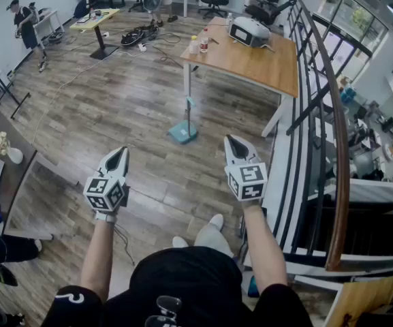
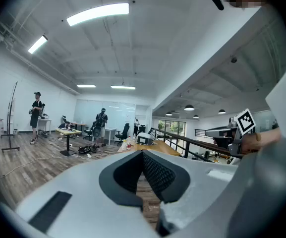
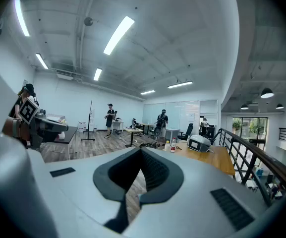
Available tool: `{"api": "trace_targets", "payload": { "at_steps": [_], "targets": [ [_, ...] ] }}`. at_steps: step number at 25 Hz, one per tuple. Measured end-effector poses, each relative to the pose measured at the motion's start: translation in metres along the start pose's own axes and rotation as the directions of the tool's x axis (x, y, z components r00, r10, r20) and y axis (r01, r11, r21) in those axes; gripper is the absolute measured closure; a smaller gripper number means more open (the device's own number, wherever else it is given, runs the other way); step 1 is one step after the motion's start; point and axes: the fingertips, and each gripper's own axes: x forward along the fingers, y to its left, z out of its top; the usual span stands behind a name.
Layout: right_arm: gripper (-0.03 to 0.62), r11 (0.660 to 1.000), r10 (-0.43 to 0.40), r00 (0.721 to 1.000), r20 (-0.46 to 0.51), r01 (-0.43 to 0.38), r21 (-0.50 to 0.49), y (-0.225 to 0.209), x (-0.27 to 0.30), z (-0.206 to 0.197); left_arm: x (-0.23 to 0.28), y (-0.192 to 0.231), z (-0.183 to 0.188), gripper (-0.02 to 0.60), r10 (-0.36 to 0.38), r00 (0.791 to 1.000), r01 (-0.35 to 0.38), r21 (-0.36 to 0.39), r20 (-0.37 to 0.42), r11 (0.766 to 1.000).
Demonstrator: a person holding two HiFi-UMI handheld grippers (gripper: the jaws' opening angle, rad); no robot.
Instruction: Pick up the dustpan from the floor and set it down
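A teal dustpan (image 1: 182, 133) stands on the wood floor beside the table's white leg, its long handle (image 1: 189, 109) upright. My left gripper (image 1: 119, 151) hangs in the air well short of it and to its left, jaws shut with nothing between them. My right gripper (image 1: 232, 140) is level with it on the other side, also shut and empty, nearer the dustpan. In the left gripper view the left gripper (image 2: 143, 152) points into the room with its tips together; the right gripper (image 3: 142, 150) does the same. Neither gripper view shows the dustpan.
A wooden table (image 1: 264, 63) behind the dustpan carries a white device (image 1: 249, 31) and bottles (image 1: 195, 44). A railing (image 1: 327, 94) runs along the right. A low dark table (image 1: 9, 165) is at left. Cables (image 1: 140, 37) and desks lie farther back, with a person (image 1: 26, 26) standing there.
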Motion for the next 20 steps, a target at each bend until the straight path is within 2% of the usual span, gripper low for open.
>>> {"api": "trace_targets", "payload": {
  "at_steps": [12,20],
  "targets": [
    [0.600,1.000,0.011,1.000,0.000,-0.011,0.013,-0.003,0.016,-0.006,0.019,-0.001,-0.006,0.583,-0.009,1.000,0.009,0.006,-0.018,1.000],
    [0.600,0.999,0.036,0.999,-0.005,-0.036,-0.003,-0.012,0.073,-0.011,0.071,0.018,-0.011,0.583,-0.019,0.999,0.019,0.008,-0.039,1.000]
  ]
}}
